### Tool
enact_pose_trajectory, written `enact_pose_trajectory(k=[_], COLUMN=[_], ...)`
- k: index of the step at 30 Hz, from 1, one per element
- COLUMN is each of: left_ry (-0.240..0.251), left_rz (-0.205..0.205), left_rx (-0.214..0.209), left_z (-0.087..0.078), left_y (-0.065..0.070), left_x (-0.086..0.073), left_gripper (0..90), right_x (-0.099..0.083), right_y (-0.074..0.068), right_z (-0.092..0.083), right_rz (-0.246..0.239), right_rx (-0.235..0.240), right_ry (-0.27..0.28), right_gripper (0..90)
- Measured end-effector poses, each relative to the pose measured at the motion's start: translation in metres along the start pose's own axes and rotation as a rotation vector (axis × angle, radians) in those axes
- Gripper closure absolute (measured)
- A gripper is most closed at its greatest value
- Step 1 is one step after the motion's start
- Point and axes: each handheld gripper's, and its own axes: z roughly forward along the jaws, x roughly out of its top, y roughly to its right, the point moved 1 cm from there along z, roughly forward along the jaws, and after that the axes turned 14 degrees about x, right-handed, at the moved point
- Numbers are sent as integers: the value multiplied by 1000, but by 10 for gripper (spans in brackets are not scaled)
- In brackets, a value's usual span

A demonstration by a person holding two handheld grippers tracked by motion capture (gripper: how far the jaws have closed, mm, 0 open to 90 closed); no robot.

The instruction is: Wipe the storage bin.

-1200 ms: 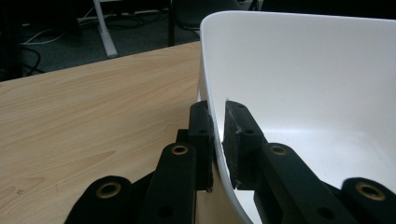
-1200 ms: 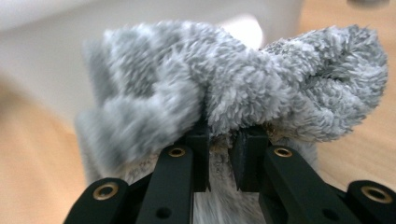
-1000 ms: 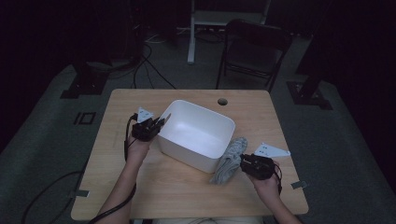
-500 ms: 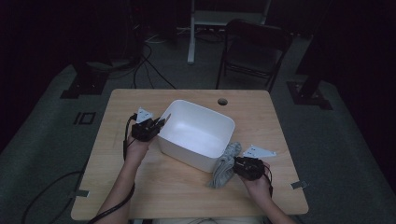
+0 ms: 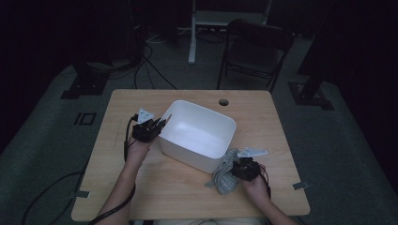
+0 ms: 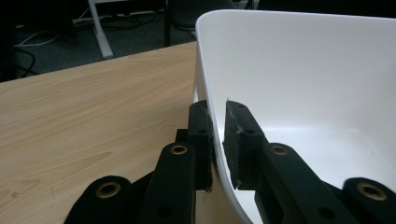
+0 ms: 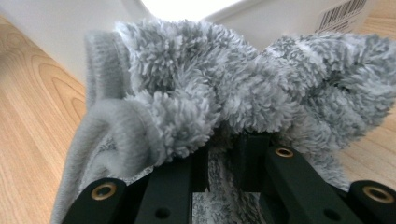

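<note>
- Lab or test room, not a home: dim space, only the wooden table (image 5: pixel 187 187) is lit
- Grey carpet floor (image 5: pixel 42 154) with loose cables (image 5: pixel 155 70) trailing across it
- Black stand bases (image 5: pixel 80 86) on the floor either side of the table (look like camera or light rig feet, can't confirm)
- Folding chair (image 5: pixel 256 51) and a white desk frame leg (image 5: pixel 192 33) behind, office-type furniture
- Table has a cable grommet hole (image 5: pixel 224 101) and tape tabs (image 5: pixel 300 185) at its edges
- Barcode label (image 7: pixel 343 11) on the white tub, stock item
</note>
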Motion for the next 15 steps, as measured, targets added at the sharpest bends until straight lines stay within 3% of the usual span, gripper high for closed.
enact_pose_trajectory(k=[3,7,8,9,10,13,14,15], left_ry=[3,3,3,2,3,3,2,2], left_rz=[-8,-11,-9,-11,-9,-11,-5,-5], left_rx=[0,3,5,6,8,8,9,9], left_z=[1,1,1,1,1,1,1,1], left_y=[0,0,0,-1,0,0,1,1], left_x=[0,0,0,0,0,0,0,0], left_gripper=[809,811,811,811,811,812,811,811], right_x=[2,8,14,14,20,26,31,31], right_y=[-2,-5,-8,-8,-12,-14,-16,-16], right_z=[-3,-13,-21,-21,-30,-39,-48,-48], right_rz=[-17,-39,-60,-60,-80,-86,-99,-99], right_rx=[1,7,1,1,1,9,10,10], right_ry=[0,45,89,89,132,179,234,234], right_gripper=[785,785,785,785,784,783,782,782])
